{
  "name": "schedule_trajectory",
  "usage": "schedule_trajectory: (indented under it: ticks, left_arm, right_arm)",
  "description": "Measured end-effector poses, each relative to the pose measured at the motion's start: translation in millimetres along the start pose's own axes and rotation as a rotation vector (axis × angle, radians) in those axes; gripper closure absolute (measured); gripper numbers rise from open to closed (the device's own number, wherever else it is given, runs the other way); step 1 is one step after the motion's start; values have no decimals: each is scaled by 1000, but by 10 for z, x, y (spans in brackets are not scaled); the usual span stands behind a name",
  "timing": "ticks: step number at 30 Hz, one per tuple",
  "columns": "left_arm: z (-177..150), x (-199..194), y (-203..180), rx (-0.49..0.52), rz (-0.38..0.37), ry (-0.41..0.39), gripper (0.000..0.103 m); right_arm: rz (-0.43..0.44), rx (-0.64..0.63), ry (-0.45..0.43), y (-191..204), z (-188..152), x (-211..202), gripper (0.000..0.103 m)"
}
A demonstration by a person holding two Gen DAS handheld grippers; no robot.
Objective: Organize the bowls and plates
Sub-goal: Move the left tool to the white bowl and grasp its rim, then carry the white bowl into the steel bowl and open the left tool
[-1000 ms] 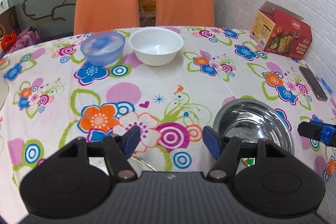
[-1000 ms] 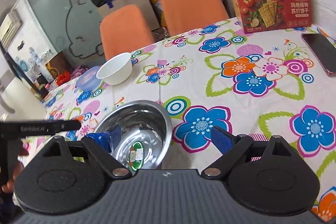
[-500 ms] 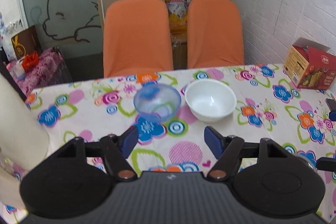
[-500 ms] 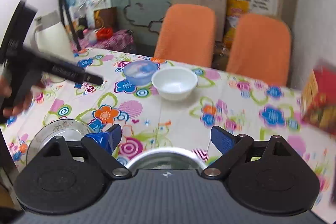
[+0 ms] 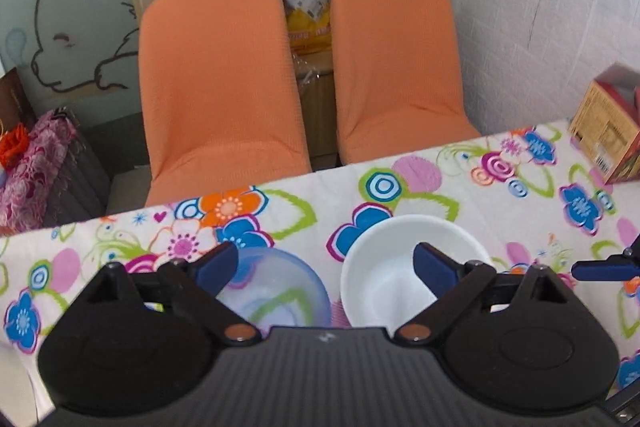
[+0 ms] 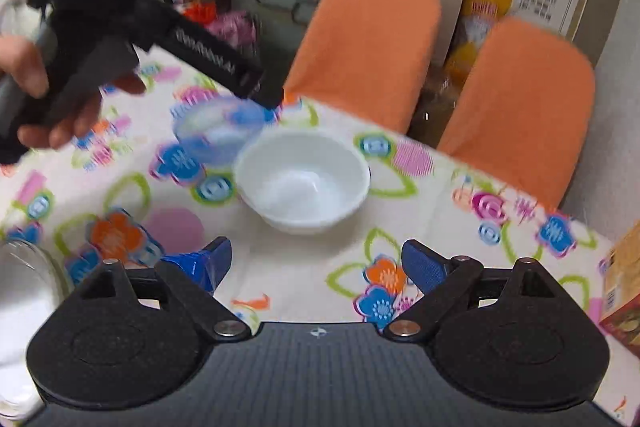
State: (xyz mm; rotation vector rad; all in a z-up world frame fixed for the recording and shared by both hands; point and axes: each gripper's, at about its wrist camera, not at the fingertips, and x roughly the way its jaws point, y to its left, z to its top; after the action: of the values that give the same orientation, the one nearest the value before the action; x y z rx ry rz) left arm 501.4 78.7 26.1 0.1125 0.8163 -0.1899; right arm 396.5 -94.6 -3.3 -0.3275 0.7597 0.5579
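Observation:
A clear blue bowl (image 5: 276, 291) and a white bowl (image 5: 384, 275) sit side by side on the flowered tablecloth (image 5: 500, 195). My left gripper (image 5: 324, 263) is open and empty, hovering right over both bowls. In the right wrist view the white bowl (image 6: 302, 179) lies ahead of my open, empty right gripper (image 6: 316, 263), with the blue bowl (image 6: 216, 131) behind it to the left, partly under the left gripper's body (image 6: 132, 19). A clear glass plate (image 6: 24, 267) shows at the left edge.
Two orange chairs (image 5: 216, 83) stand behind the table's far edge. A red cracker box (image 5: 608, 131) sits at the right by the white wall. A cardboard box with black cloth stands behind the chairs.
Both grippers have moved forward across the table towards the two bowls. The steel bowl has dropped out of view. Both stay open.

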Motion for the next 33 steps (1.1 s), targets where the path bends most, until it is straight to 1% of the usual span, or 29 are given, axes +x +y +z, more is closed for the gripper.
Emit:
schedule_trajectory:
  ticks: [3,5,8,12,14,18,22,23,24,25,27,29,31,33]
  left_arm:
    - [101,237,-83,68,19,10,9]
    - [150,368,-141,121,2,37,9]
    - [130,531,-214,191,-19,75,9]
    - [84,681,-219,167,-91,107,9]
    - [61,738,-228,152,-100,115,9]
    - [23,841,-221,130,-100,135,9]
    - [4,866,-217,109,-140,132,11]
    - [-1,873,-216,102,-152,133,17]
    - [-4,881,-223,101,-160,134,39]
    - [-4,902,-228,95,-157,146,42]
    - [-1,915,-208,69,-171,152,42]
    - [-14,903,-217,76,-169,152,42]
    - [-18,895,-212,71,-182,156,46]
    - [-15,890,-186,54,-200,162,53]
  right_arm:
    - [32,4,38,-15,63,261,24]
    - [41,-27,55,36,94,400,24]
    - [34,-55,75,68,77,552,24]
    - [39,-35,62,27,68,644,24]
    - [33,-26,56,10,78,680,23]
    - [58,2,42,-25,123,735,23]
    - [62,-13,23,10,134,722,23]
    - [64,-13,14,13,131,712,23]
    - [70,-11,2,6,139,712,23]
    - [74,-8,-11,-9,155,727,23]
    - [76,-2,-39,-3,185,741,24]
    - [84,-8,-44,6,221,781,24]
    - [86,-13,-46,25,235,814,24]
    - [90,-23,-58,20,237,820,25]
